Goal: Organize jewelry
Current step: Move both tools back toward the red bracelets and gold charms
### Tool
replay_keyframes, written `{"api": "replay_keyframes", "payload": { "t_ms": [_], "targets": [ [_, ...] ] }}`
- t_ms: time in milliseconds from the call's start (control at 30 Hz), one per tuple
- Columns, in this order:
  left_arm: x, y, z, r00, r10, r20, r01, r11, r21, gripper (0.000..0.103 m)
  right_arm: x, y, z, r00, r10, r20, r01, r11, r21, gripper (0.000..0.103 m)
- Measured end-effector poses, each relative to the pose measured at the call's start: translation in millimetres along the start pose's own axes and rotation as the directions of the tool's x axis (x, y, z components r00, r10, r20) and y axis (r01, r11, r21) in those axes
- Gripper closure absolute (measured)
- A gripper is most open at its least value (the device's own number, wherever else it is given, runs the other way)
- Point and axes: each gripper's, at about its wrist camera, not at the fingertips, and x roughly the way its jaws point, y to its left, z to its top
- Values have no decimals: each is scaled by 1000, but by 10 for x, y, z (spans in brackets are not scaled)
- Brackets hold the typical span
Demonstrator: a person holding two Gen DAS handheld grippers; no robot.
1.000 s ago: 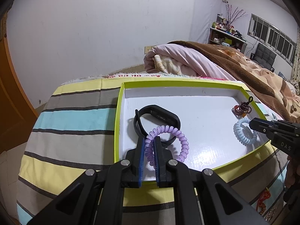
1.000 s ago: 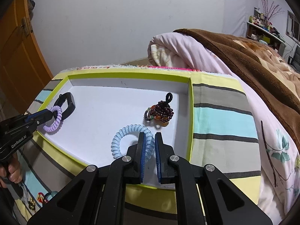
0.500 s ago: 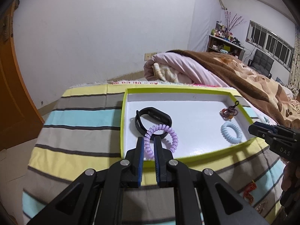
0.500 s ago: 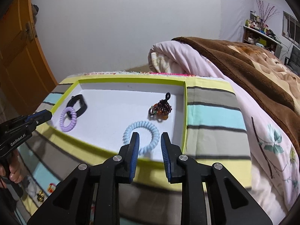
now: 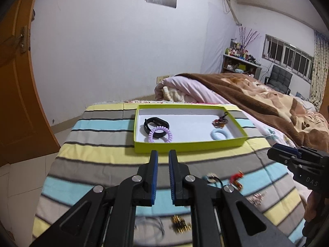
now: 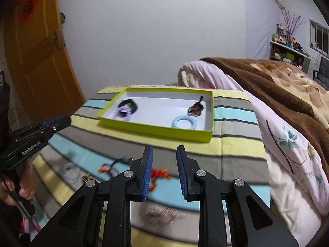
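A lime-green tray (image 5: 185,145) (image 6: 156,130) with a white floor lies on the striped bedspread. In it lie a black band (image 5: 157,123) (image 6: 128,104), a purple coil tie (image 5: 160,136) (image 6: 122,113), a light blue coil tie (image 5: 220,134) (image 6: 184,121) and a dark bead cluster (image 5: 220,121) (image 6: 196,109). My left gripper (image 5: 163,157) is open a little and empty, short of the tray's near wall. My right gripper (image 6: 164,151) is open and empty, above a red charm (image 6: 160,174) (image 5: 236,178). Other loose pieces lie near: gold ones (image 5: 180,223), silver ones (image 6: 160,215).
A rolled pink quilt (image 5: 191,90) and a brown blanket (image 5: 267,107) lie beyond and right of the tray. An orange door (image 6: 37,57) stands at the left. The bedspread's edge (image 5: 53,160) drops to the floor on the left.
Both grippers let go of their coil ties, which now lie in the tray, and pulled back and up. The right gripper opened wider; loose jewelry on the bedspread came into view.
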Motion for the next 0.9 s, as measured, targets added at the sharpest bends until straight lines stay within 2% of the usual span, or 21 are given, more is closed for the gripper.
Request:
{"api": "replay_keyframes", "payload": {
  "t_ms": [367,567,667,900],
  "targets": [
    [-540,-87,-385,1000,7,30,-6,1000,-8,92,-493,280,-476,1000,28,15,-27,999,-18,79],
    [-699,-127,-534,999,13,41,-13,1000,3,92,-622,307,-581,999,30,29,-30,1000,-7,78],
    [-773,-103,-618,999,15,47,-15,1000,-6,92,-674,326,-613,999,29,37,-29,1000,-10,72],
    [-829,-7,-801,999,27,34,-26,999,-22,92,-669,318,-683,999,35,28,-35,999,8,72]
  ]
}}
